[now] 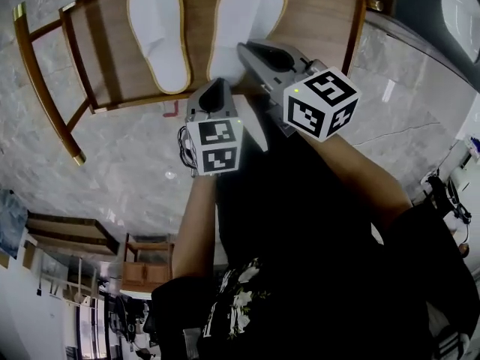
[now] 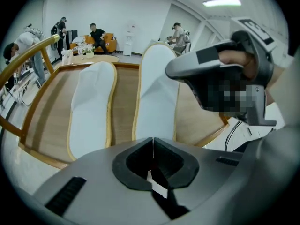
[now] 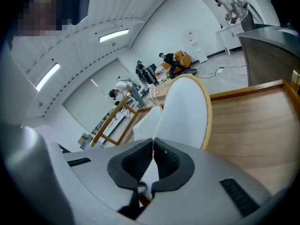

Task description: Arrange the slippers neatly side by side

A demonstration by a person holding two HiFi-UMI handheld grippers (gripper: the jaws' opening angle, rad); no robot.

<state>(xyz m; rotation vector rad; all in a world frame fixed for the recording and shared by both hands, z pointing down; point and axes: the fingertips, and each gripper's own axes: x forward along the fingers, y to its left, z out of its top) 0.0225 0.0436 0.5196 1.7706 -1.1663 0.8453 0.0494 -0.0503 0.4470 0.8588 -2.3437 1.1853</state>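
Two white slippers with tan edging lie soles up on a wooden chair seat. The left slipper and the right slipper rest side by side with a narrow strip of wood between them. My right gripper is shut with nothing in it, its tips at the heel end of the right slipper. My left gripper is also shut and empty, hanging just off the seat's front edge. In the left gripper view both slippers lie beyond my closed tips. The right gripper view has the right slipper straight ahead of my closed tips.
The chair has a gold-coloured frame and stands on a grey marble floor. A dark counter edge runs at the right. Several people and an orange sofa are far off across the room.
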